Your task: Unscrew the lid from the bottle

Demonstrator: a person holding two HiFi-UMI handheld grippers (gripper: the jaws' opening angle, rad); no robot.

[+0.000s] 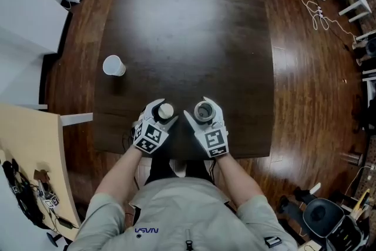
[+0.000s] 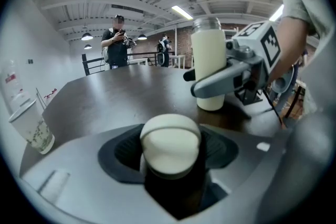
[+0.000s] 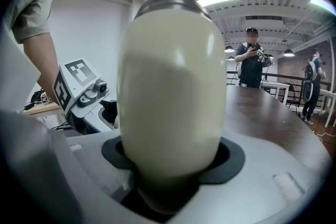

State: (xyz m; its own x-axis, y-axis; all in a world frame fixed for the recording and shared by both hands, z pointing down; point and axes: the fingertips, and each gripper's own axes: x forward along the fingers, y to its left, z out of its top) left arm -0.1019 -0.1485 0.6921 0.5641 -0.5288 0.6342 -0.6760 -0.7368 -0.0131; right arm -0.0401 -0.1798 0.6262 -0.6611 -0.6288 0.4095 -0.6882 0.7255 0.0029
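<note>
Jaws of the left gripper (image 1: 160, 117) pinched the round cream lid (image 2: 170, 143) by its sides. Jaws of the right gripper (image 1: 207, 119) clamped the cream bottle (image 3: 173, 97) around its lower body. The lid was held just to the left of the bottle and clearly apart from it. The bottle stood upright with its base on the dark bench (image 1: 188, 26), near the edge closest to the person. Seen from above, its mouth was open, with a bare clear neck and nothing seated on it.

Judged state of the task: the unscrewing was complete, since lid and bottle were separate and each sat in its own gripper. At most, what appeared to remain was setting the lid down and letting go of both; neither had been done.

A paper cup (image 1: 114, 66) stood on the bench well to the left of the bottle and farther from the person, untouched. Bystanders (image 2: 116, 42) stood far beyond the bottle, past the bench.
</note>
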